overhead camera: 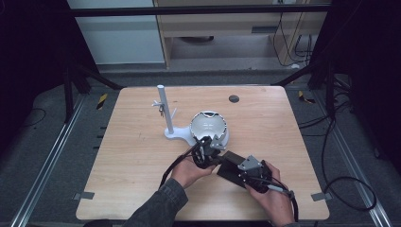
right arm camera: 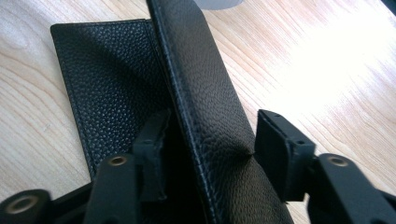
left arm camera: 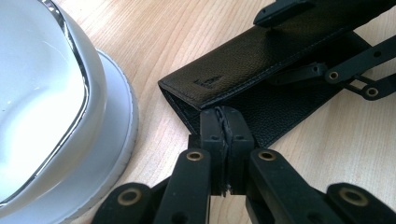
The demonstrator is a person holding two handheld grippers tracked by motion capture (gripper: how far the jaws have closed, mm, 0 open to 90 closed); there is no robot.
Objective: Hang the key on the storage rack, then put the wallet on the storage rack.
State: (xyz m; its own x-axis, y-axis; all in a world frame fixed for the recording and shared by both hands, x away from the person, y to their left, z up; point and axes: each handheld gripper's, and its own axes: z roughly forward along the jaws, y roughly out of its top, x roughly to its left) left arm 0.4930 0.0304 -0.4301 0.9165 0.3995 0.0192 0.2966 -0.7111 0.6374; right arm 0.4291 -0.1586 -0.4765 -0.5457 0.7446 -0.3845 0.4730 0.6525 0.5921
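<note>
Pinching one corner of a black leather wallet, the left gripper has its fingers clenched tight on the lower leaf's edge, pads pressed together with almost no gap.

Right gripper straddles the raised upper flap: one finger sits on the inner side against the lower leaf, the other stands just off the outer face of the flap. Fingers are spread, with a visible gap on the outer side, so the flap is between them but not squeezed.

Wallet lies on the wooden worktop, near the person's edge, right of centre, partly opened with the top flap tilted up off the bottom leaf.

High view: left gripper sits just in front of a white bowl; right gripper is at the wallet's near end. Both hands come in from the bottom edge, left one in a grey sleeve.

White bowl rests on the base of a white stand with an upright post and small pegs. In the left gripper view the bowl is just beside the wallet corner, not touching.

Small dark round disc near the far edge of the worktop.
</note>
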